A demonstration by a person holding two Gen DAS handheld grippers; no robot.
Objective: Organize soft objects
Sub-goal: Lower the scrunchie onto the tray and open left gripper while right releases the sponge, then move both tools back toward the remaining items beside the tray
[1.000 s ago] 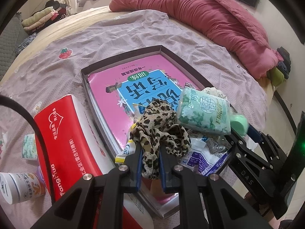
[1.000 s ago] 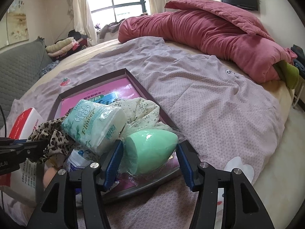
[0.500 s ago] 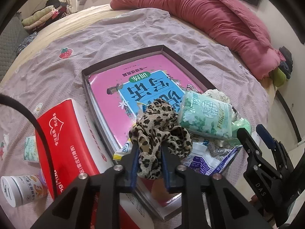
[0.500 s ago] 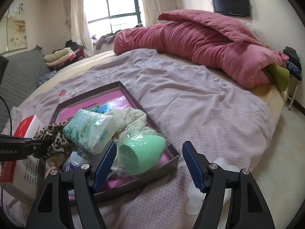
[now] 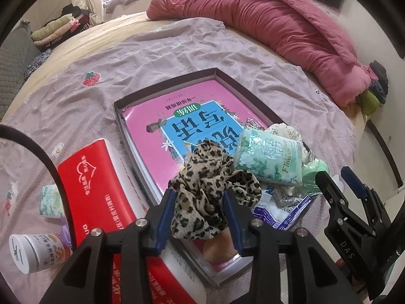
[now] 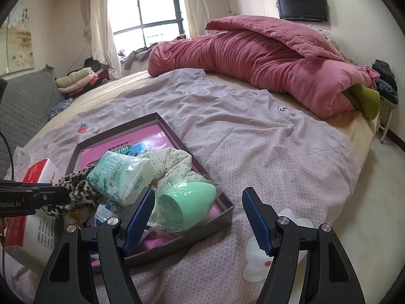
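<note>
The leopard scrunchie (image 5: 210, 192) lies at the near end of the shallow box (image 5: 162, 86), on the pink book (image 5: 157, 116), bunched between the blue pads of the left gripper (image 5: 200, 210). Its jaws have just been opening, and the pads now stand slightly off the fabric. Beside it sit a green tissue pack (image 5: 268, 159) and a bagged green sponge (image 6: 187, 205). The right gripper (image 6: 200, 217) hangs wide apart and empty above the box's near corner. A red tissue box (image 5: 98, 195) lies left.
</note>
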